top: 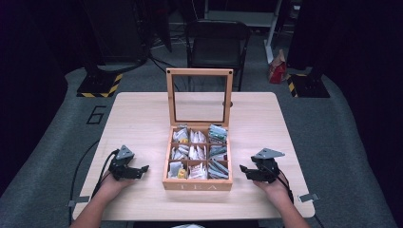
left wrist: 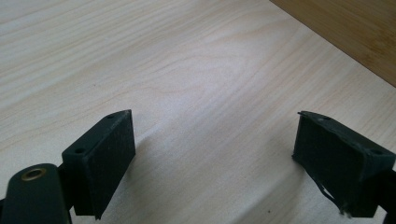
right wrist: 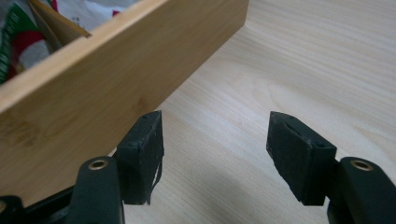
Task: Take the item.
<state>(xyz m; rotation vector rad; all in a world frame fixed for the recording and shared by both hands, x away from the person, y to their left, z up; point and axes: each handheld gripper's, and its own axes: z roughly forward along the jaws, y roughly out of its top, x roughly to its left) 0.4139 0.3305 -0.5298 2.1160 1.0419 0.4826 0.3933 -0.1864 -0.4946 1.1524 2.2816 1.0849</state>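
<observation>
So here's the setup: the wooden tea box (top: 197, 183) sits in the middle of the bench (top: 142, 118), lid (top: 199, 97) standing straight up, and all nine compartments are stuffed with tea bags (top: 197, 159). The left gripper (top: 139, 170) rests on the bench just beside the box's left wall, the right gripper (top: 246, 170) just beside the right wall, both pointing inward at it. Neither one touches anything.

Jaws on both are spread wide with nothing in them. In the left gripper view there's plain bench between the pads, with a corner of the box (left wrist: 345, 32) up top. In the right gripper view the box side (right wrist: 107, 79) runs right past the near pad, really close, with a few packets (right wrist: 18, 37) peeking over the rim.

My read: this is the ready pose, with no actual handling started. Next move probably means lifting one gripper up over the rim and coming down into a compartment to pinch a single packet, which looks fiddly since they're packed tight.
</observation>
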